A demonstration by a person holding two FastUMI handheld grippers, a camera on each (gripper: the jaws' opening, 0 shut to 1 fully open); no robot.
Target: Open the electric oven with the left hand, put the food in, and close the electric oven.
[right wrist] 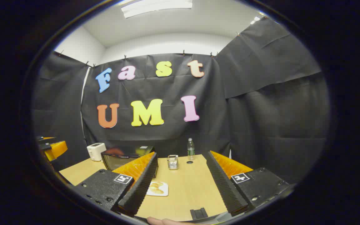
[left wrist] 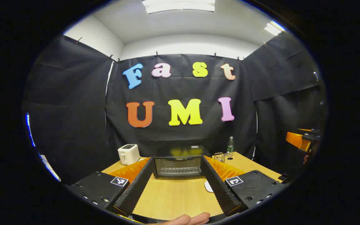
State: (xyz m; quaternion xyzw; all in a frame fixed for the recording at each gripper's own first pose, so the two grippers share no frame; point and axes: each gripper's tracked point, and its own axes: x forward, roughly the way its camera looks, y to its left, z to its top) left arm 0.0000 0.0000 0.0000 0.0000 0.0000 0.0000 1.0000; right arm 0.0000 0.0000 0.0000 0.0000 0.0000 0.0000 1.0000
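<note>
left gripper [left wrist: 176, 179] was spread wide above the wooden table [left wrist: 180, 197], nothing between its 2 fingers, aimed straight at the electric oven [left wrist: 179, 162], which sat at the far edge of the table with its door closed. white toaster [left wrist: 128, 154] stood just left of the oven; a wire holder [left wrist: 219, 156] and a bottle [left wrist: 230, 145] stood to its right. edge of the white plate [left wrist: 208, 186] peeked out beside the left gripper's right finger. right gripper [right wrist: 180, 179] was also spread wide over the table, holding nothing. in the right gripper view the food [right wrist: 156, 187] lay on the white plate [right wrist: 164, 190] on the table, near its left finger, well apart from the oven [right wrist: 117, 159] at far left. wire holder [right wrist: 172, 162] and bottle [right wrist: 191, 149] sat at the far side between its fingers. a small black clip [right wrist: 198, 213] lay at the near table edge.
</note>
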